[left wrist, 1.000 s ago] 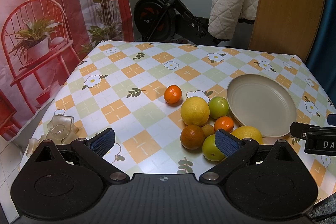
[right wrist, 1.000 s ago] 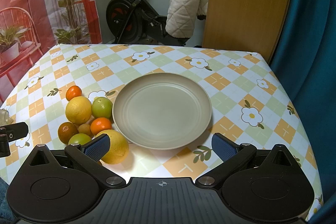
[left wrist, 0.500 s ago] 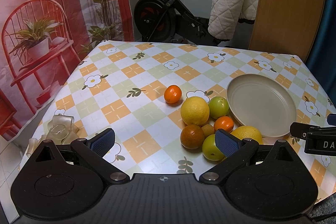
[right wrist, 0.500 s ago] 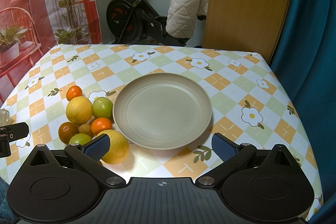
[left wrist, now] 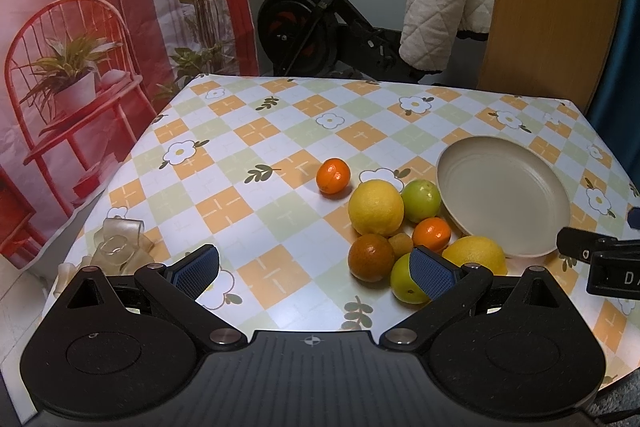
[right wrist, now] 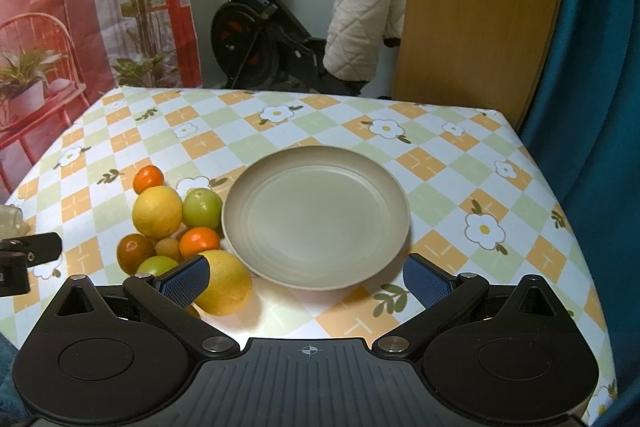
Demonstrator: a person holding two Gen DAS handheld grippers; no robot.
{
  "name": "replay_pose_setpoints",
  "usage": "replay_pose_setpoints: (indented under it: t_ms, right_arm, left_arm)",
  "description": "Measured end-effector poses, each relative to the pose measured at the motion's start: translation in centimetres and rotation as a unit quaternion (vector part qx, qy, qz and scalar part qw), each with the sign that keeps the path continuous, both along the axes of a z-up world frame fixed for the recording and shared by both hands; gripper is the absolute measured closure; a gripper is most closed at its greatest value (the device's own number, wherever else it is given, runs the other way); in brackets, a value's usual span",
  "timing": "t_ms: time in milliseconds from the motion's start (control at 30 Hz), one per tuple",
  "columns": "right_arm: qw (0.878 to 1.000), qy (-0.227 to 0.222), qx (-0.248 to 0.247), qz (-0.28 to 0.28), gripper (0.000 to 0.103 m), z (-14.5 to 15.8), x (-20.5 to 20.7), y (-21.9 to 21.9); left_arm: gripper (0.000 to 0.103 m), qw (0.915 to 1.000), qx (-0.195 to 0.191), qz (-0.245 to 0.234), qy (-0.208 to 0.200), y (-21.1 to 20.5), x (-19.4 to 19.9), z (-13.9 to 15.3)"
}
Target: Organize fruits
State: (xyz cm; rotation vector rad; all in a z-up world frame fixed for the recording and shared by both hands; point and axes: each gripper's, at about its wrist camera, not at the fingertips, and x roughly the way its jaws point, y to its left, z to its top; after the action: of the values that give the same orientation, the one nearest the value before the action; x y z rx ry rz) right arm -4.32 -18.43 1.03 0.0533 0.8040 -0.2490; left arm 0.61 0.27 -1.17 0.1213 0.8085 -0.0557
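We hold both grippers low at the near edge of the table, which is covered by a checked floral cloth. Our left gripper has its jaws spread wide and grips nothing; its right blue pad sits in front of a green fruit at the near end of the fruit cluster, though we cannot tell whether it touches it. Our right gripper is likewise spread wide and empty, its jaws framing the near rim of the beige plate, which holds no fruit.

The fruits lie in a tight group just left of the plate. From the left wrist view, a large yellow citrus sits beside a second green fruit, with a small orange and a tiny tan fruit just nearer. A dark orange lies at the near left of the group, and a second yellow citrus rests against the plate's near rim. One mandarin sits slightly apart on the far left. A clear knotted object rests at the table's left edge.
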Motion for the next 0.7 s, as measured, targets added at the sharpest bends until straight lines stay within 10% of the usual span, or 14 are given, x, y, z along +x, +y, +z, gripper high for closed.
replay_pose_setpoints:
  t_ms: [700]
  right_arm:
    - [0.996,-0.066,0.028,0.062,0.0,-0.3,0.9,-0.8]
  left_arm:
    - [0.011,0.9986,-0.054,0.001,0.002,1.6,2.0,-0.8]
